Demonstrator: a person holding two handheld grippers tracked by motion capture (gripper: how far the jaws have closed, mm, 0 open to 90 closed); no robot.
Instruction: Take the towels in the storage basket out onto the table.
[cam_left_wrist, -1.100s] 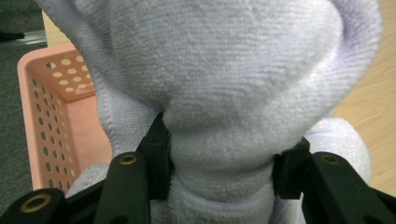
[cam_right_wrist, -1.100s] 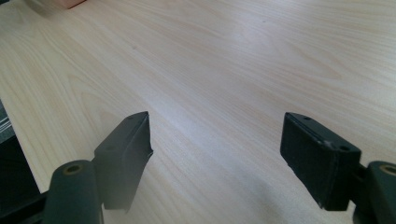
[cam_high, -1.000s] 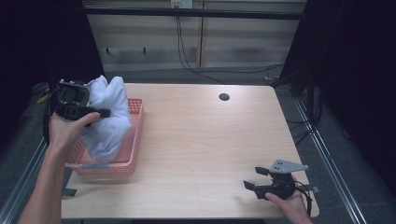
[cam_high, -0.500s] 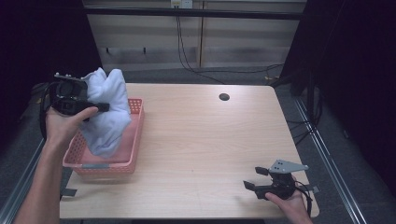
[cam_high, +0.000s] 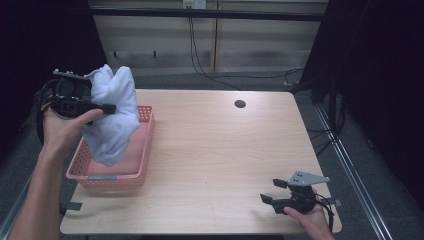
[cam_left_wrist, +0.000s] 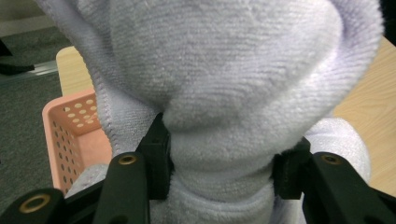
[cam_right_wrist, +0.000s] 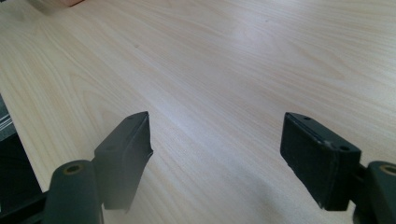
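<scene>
A pale lavender towel (cam_high: 112, 115) hangs bunched over the pink perforated basket (cam_high: 142, 165) at the table's left side. My left gripper (cam_high: 105, 107) is shut on the towel and holds it above the basket, with the lower end still hanging down inside. In the left gripper view the towel (cam_left_wrist: 224, 93) bulges between both pads (cam_left_wrist: 159, 158), and a corner of the basket (cam_left_wrist: 70, 126) shows behind it. My right gripper (cam_high: 272, 197) rests at the table's near right corner, open with nothing in it; in its own view my right gripper (cam_right_wrist: 215, 154) has bare wood between its jaws.
The light wooden table (cam_high: 220, 150) has a round dark cable hole (cam_high: 240, 104) near its far edge. Cables hang against the wall behind. Dark floor surrounds the table on both sides.
My left gripper has lifted the towel higher above the basket, so more of the cloth hangs free. The right gripper has stayed where it was.
</scene>
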